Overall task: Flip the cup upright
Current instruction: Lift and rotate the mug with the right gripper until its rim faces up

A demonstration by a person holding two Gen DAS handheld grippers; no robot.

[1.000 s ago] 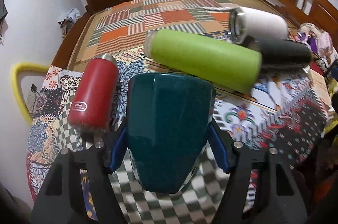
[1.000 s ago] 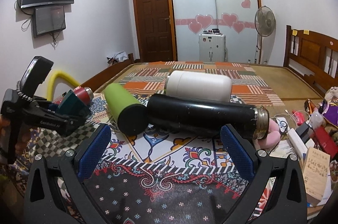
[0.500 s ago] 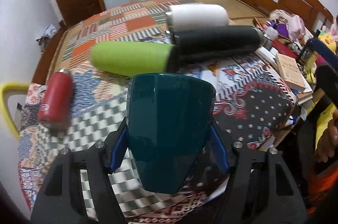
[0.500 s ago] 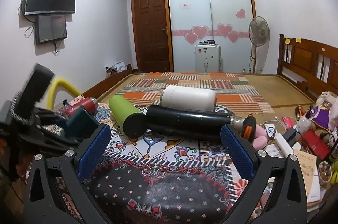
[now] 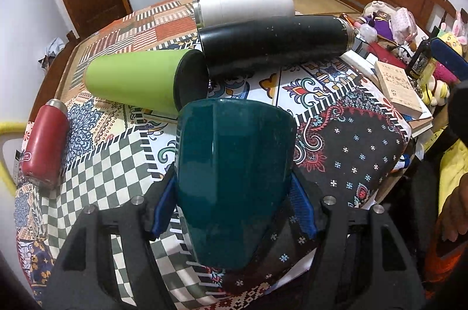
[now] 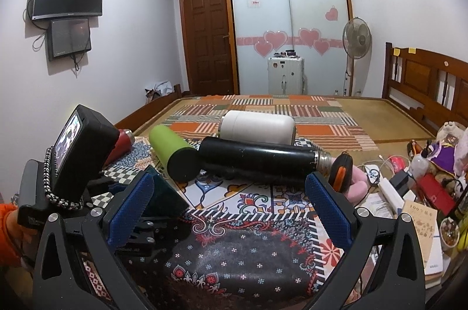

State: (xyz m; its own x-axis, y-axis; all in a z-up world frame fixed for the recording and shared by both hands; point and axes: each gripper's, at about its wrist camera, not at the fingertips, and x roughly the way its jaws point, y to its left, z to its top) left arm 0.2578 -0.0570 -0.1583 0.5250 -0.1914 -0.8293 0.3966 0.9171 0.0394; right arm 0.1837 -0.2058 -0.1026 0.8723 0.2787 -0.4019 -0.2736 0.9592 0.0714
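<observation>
My left gripper [image 5: 234, 204] is shut on a dark teal cup [image 5: 234, 181], its blue pads pressed on both sides, and holds it above the patterned cloth. The wider end of the cup points away from the camera; its opening is hidden. In the right wrist view the cup [image 6: 166, 198] shows at the left, behind my right gripper's left pad, held by the left gripper [image 6: 140, 225]. My right gripper [image 6: 229, 210] is open and empty over the dark floral part of the cloth.
A green bottle [image 5: 140, 83], a black flask [image 5: 275, 46], a white bottle [image 5: 245, 5] and a red bottle [image 5: 42, 143] lie on their sides on the cloth-covered table [image 5: 351, 140]. Books and clutter [image 5: 397, 87] crowd the right edge.
The left gripper has swung right and moved nearer the table's front with the cup still held. The right gripper has risen slightly and stayed open.
</observation>
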